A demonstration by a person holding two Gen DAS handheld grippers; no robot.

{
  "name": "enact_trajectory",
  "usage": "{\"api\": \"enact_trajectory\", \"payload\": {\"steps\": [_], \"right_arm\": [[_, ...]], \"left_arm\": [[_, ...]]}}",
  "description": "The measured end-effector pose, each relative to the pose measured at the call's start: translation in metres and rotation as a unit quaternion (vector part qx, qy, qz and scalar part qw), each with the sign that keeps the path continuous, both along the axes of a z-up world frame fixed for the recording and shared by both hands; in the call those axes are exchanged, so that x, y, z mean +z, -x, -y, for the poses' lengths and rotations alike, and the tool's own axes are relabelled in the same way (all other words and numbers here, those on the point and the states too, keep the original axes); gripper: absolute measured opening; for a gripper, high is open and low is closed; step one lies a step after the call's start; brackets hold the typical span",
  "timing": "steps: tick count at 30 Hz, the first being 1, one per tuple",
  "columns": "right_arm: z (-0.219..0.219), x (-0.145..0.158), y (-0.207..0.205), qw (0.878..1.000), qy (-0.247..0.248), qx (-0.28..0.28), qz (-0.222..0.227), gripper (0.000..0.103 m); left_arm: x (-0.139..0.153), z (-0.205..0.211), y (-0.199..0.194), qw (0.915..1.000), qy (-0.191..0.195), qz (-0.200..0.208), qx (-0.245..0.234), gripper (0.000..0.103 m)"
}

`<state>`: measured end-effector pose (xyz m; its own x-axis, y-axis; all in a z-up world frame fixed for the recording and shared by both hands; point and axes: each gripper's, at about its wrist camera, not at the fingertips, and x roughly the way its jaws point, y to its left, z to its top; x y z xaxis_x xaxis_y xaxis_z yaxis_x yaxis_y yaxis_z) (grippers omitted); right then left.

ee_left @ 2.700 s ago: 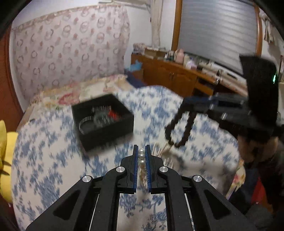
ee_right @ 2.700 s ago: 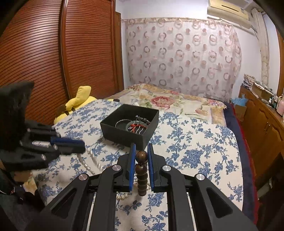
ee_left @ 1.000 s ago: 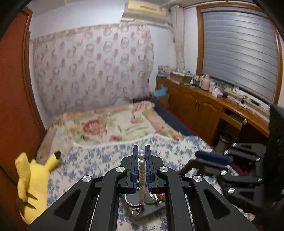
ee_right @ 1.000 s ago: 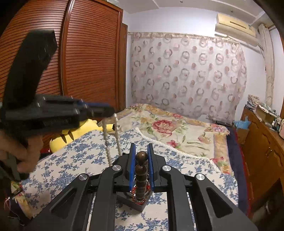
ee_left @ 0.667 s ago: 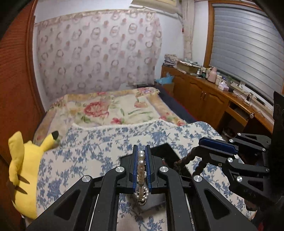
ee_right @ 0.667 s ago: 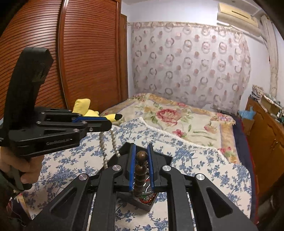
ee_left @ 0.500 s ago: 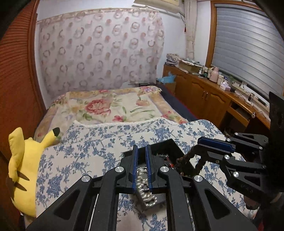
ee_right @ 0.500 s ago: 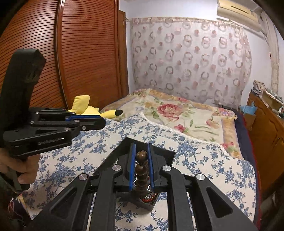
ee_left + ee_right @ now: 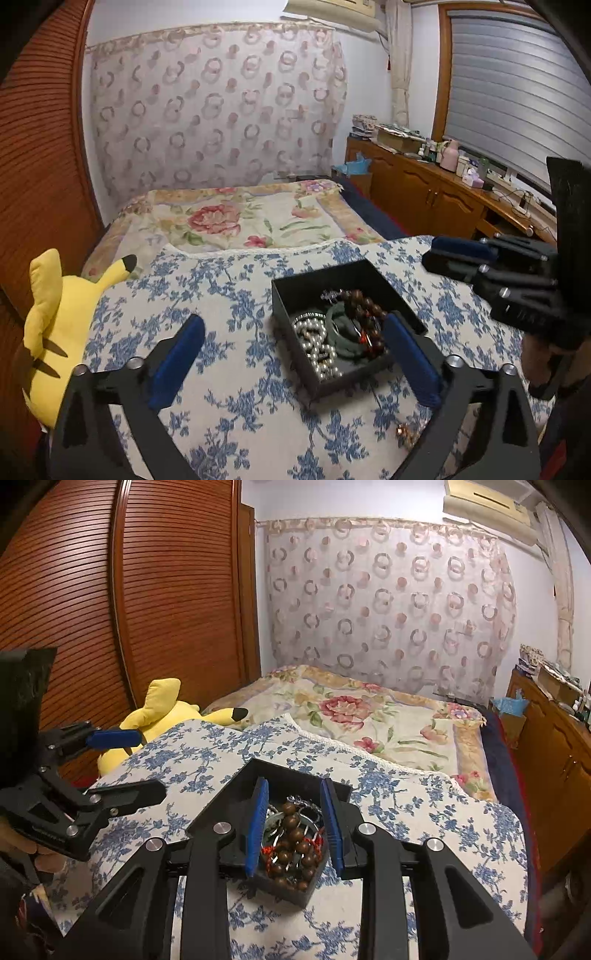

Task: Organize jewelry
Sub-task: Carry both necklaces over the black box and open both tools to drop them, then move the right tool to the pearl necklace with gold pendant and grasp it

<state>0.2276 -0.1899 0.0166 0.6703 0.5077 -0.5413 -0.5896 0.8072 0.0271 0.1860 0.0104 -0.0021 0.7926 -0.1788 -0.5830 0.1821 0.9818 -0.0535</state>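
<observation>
Half a second ago both tools were pinched shut on their strands; now both have let go and the strands lie in the black box (image 9: pixel 334 284). The left gripper (image 9: pixel 295 365) stands with its jaws spread very wide and empty, the near edge of the box showing between its blue pads. The right gripper (image 9: pixel 294 825) is parted more modestly, also holding nothing, hovering right over the box.

Inside, the pearl necklace (image 9: pixel 316 341) is heaped on the near left, the brown bead strand (image 9: pixel 364 308) curls along the right, and a dark green bangle (image 9: pixel 338 332) sits between them. From where I stand, this part of the tidying looks done. One small gold-coloured piece (image 9: pixel 402 432) lies on the blue-flowered cloth (image 9: pixel 229 406), near the left tool's right finger; it probably belongs in the box too.

What that piece is, I can't make out. The silvery and red bits deeper in the box are a tangle, partly hidden behind the right tool's fingers.
</observation>
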Motion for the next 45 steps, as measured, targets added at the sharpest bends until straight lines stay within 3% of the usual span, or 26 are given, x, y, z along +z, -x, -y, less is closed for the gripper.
{"api": "enact_trajectory", "payload": {"steps": [9, 27, 45], "right_arm": [[0.029, -0.008, 0.028, 1.0, -0.001, 0.001, -0.01, 0.032], [0.042, -0.09, 0.079, 0.99, 0.083, 0.044, -0.105, 0.032], [0.021, -0.106, 0.074, 0.981, 0.146, 0.072, -0.109, 0.032]], "left_arm": [[-0.014, 0.012, 0.027, 0.9997, -0.004, -0.003, -0.025, 0.095], [-0.064, 0.031, 0.069, 0.9974, 0.0, -0.049, -0.053, 0.095], [-0.067, 0.033, 0.076, 0.9969, 0.004, -0.054, -0.057, 0.095]]}}
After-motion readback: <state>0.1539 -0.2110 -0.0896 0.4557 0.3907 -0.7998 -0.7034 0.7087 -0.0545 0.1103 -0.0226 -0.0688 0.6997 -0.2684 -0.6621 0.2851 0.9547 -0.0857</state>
